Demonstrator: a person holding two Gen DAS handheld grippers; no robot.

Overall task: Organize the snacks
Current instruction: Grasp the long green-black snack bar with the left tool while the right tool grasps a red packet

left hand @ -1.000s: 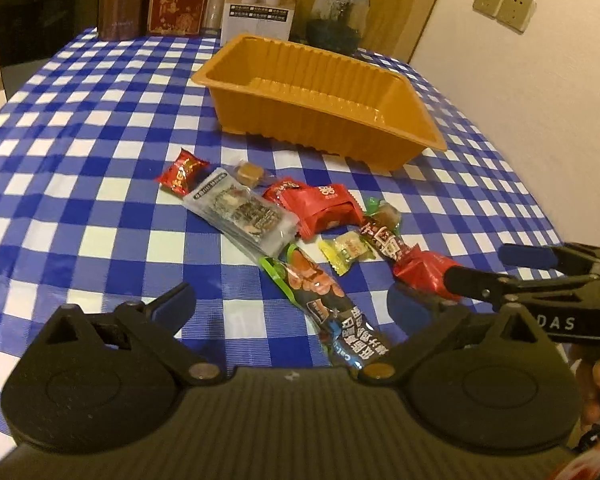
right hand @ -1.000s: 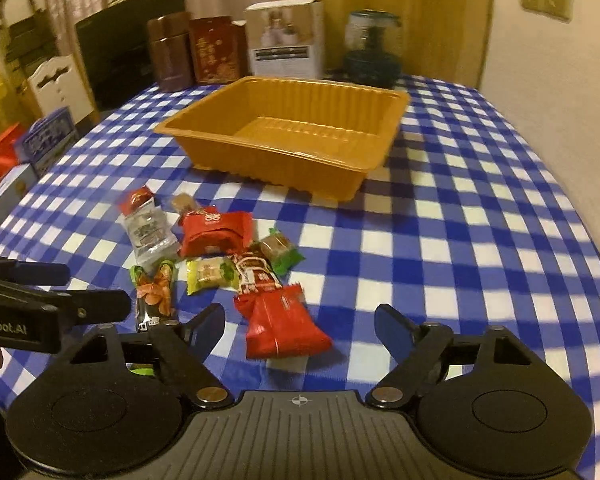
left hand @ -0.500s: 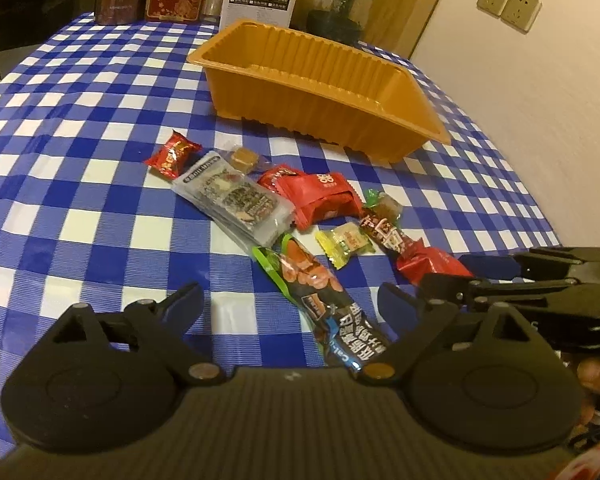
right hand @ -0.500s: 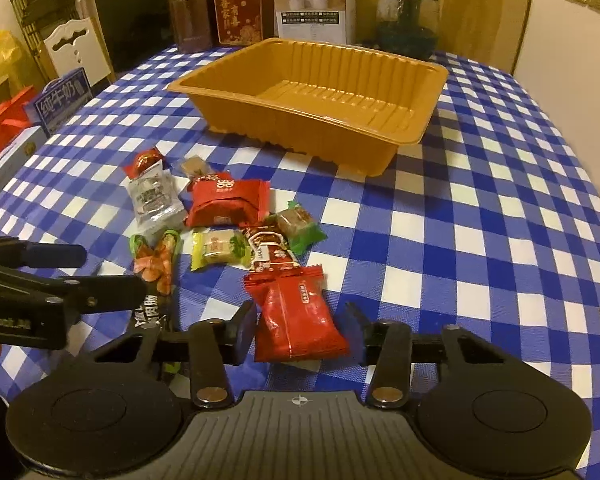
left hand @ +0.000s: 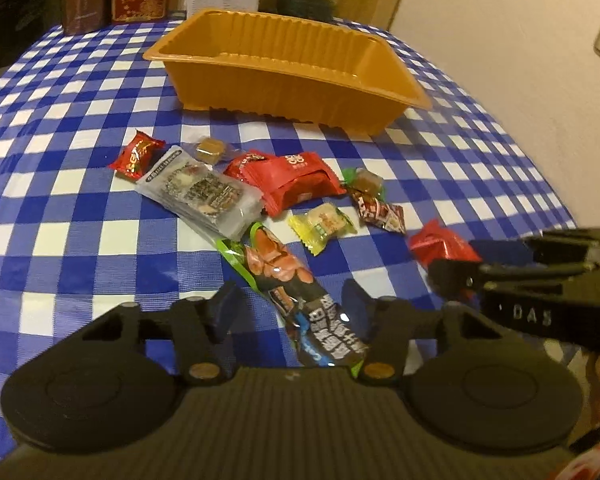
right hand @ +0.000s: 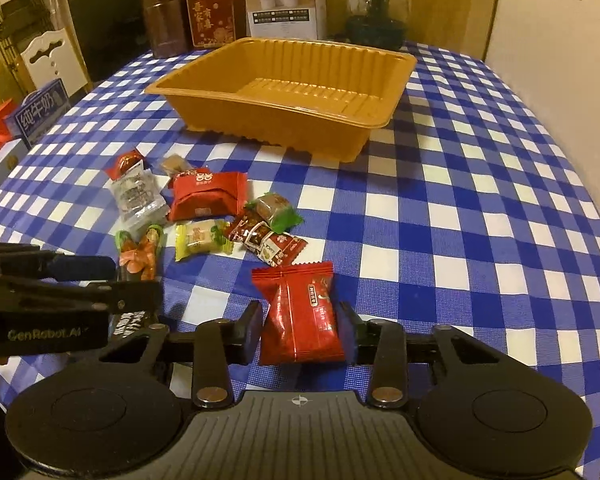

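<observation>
An empty orange tray (right hand: 380, 92) (left hand: 404, 92) stands on the blue checked tablecloth. Several wrapped snacks lie in front of it. My right gripper (right hand: 302, 330) is shut on a small red snack packet (right hand: 300, 316), its fingers pressing both sides; it shows in the left wrist view (left hand: 440, 246) too. My left gripper (left hand: 290, 312) is open, its fingers on either side of a long green and black snack bar (left hand: 292, 284) that lies on the cloth. Beyond lie a big red packet (left hand: 296, 182), a clear grey packet (left hand: 200, 196) and a yellow candy (left hand: 322, 224).
Boxes, a brown canister (right hand: 166, 20) and a dark glass jar (right hand: 376, 12) stand along the far table edge behind the tray. A wall (left hand: 520, 60) runs close along the right side. Chairs and boxes (right hand: 40, 112) stand off the table's left.
My right gripper has closed on the small red packet. My left gripper has moved forward over the long snack bar and narrowed somewhat, still open.
</observation>
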